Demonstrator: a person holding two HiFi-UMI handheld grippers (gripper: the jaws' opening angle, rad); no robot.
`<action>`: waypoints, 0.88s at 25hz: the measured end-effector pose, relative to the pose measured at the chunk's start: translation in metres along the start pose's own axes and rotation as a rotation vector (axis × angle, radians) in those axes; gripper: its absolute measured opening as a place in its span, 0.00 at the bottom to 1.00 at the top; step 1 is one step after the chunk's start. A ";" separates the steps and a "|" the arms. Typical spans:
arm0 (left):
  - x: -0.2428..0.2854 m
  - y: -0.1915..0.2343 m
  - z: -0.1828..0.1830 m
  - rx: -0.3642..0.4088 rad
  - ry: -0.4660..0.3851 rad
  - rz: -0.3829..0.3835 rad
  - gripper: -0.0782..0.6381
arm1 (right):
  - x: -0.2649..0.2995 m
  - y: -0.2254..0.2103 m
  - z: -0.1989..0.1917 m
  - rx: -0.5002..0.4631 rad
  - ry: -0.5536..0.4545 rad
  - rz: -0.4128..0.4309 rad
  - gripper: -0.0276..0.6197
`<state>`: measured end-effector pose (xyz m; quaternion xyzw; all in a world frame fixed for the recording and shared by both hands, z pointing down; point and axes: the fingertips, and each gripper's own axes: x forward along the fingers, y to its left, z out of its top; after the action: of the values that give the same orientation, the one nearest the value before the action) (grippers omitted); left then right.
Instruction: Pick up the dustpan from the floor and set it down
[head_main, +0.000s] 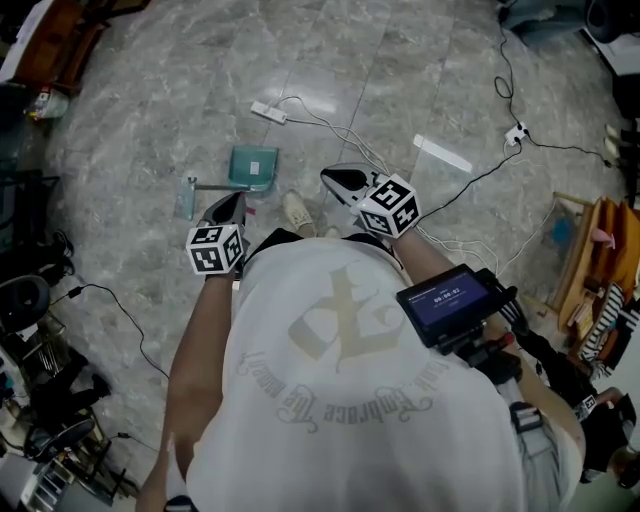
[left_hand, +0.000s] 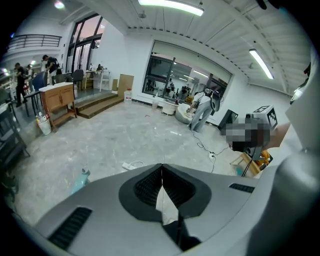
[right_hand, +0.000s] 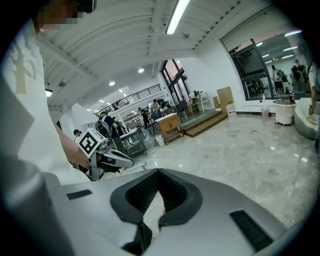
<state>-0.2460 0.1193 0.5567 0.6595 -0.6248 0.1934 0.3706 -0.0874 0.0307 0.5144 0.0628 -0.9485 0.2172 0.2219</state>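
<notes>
Grey marble floor carries the teal dustpan, which lies a little ahead of the person, its handle apparently running off to the left. The left gripper hangs near the pan's lower left corner, apart from it, with its jaws pressed together on nothing. The right gripper points in from the right, near the pan but clear of it, its jaws likewise closed and empty. A shoe shows between the two grippers. Beyond the dustpan a white power strip lies on the floor, with cables trailing back toward the person. A small screen glows at the person's right side.
</notes>
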 end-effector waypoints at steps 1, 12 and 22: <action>0.001 0.004 0.002 0.001 0.001 -0.002 0.13 | 0.003 -0.001 0.003 0.000 0.001 -0.002 0.07; 0.019 0.101 -0.004 -0.042 0.007 0.057 0.13 | 0.073 -0.018 0.023 -0.022 0.042 -0.024 0.07; 0.001 0.136 -0.005 -0.040 0.042 0.129 0.13 | 0.077 -0.013 0.046 -0.018 0.046 -0.038 0.07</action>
<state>-0.3768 0.1301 0.5942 0.6061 -0.6617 0.2181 0.3837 -0.1713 -0.0033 0.5168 0.0736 -0.9436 0.2060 0.2485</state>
